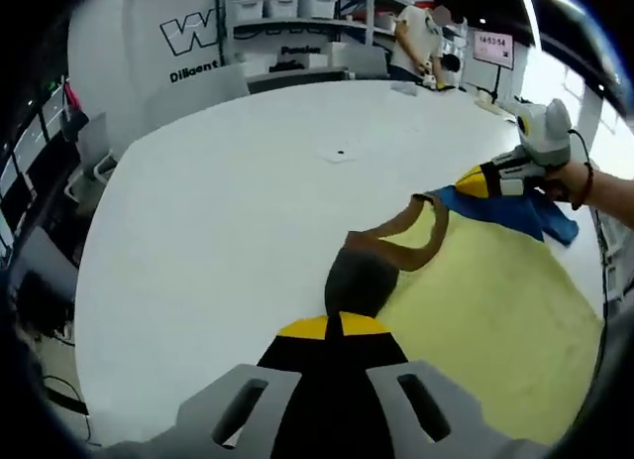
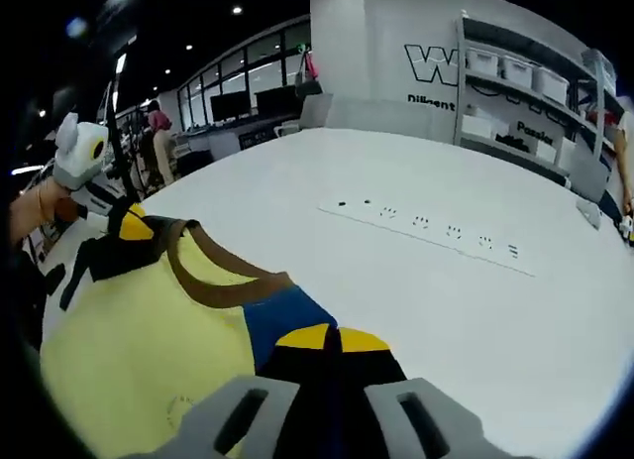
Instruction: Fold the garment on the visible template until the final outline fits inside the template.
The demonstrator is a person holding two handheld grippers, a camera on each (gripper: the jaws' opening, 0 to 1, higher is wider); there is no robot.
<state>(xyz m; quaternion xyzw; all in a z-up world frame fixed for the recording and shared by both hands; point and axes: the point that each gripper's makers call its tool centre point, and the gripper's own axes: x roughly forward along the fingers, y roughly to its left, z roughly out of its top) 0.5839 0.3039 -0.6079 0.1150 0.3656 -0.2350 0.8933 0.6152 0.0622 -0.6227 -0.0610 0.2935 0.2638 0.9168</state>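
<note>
A yellow T-shirt [image 1: 485, 300] with a brown collar [image 1: 396, 243] lies spread on the white table [image 1: 248, 181]. My left gripper [image 1: 333, 326] is shut on its dark sleeve [image 1: 357, 279] at the shoulder. To the right, my right gripper [image 1: 474, 181], held by a hand [image 1: 570, 176], is shut on the blue sleeve [image 1: 510, 211]. In the right gripper view, my right gripper [image 2: 332, 337] pinches the blue sleeve [image 2: 282, 315] next to the collar [image 2: 213, 279]. The left gripper [image 2: 129, 225] holds the dark sleeve [image 2: 99, 256] on the far side of the yellow shirt [image 2: 139, 350].
A row of sockets [image 2: 426, 226] is set into the table beyond the shirt. Shelves with white bins [image 1: 282, 8] and a standing person [image 1: 416, 38] are at the far end. Chairs [image 1: 193, 92] stand along the table's far edge.
</note>
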